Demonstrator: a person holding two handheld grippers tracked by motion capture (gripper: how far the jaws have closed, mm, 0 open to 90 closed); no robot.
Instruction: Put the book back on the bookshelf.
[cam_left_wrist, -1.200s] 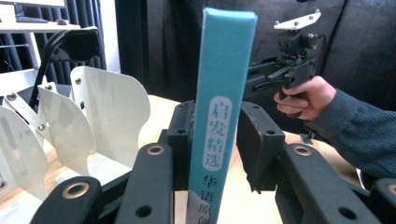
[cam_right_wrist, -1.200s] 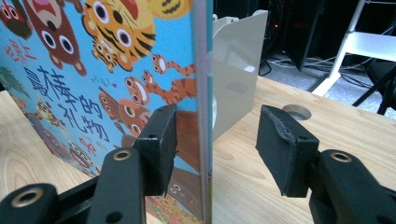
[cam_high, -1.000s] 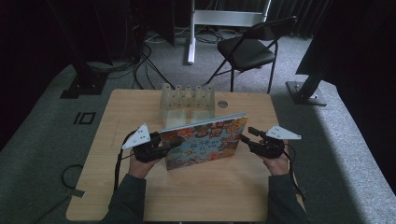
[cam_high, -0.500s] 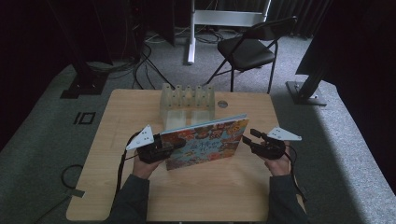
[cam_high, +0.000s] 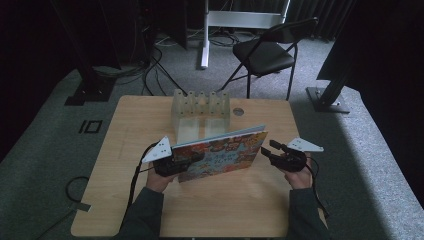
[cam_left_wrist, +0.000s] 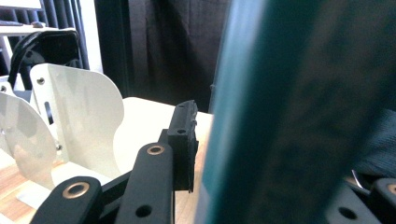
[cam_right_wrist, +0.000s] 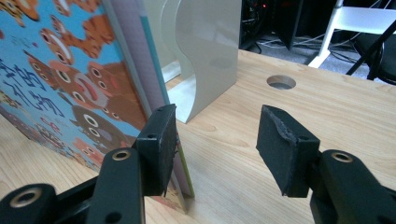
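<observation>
A colourful picture book (cam_high: 222, 152) stands on its long edge at the middle of the wooden table (cam_high: 240, 200), leaning slightly. My left gripper (cam_high: 192, 159) is shut on the book's left end. In the left gripper view the teal edge of the book (cam_left_wrist: 289, 116) sits between the jaws of that gripper (cam_left_wrist: 285, 163). My right gripper (cam_high: 268, 148) is open just off the book's right end. In the right gripper view its (cam_right_wrist: 217, 126) left jaw rests beside the cover's (cam_right_wrist: 70, 70) lower corner, and only bare table lies between the jaws.
A white divider rack (cam_high: 200, 107) stands just behind the book and also appears close up in the gripper views (cam_right_wrist: 205, 51) (cam_left_wrist: 79, 116). A round hole (cam_high: 238, 111) is cut in the table beside it. A black folding chair (cam_high: 265, 52) stands beyond the far edge.
My left gripper has slid a little to the right and nearer to me along the book's left end. The right gripper has hardly moved.
</observation>
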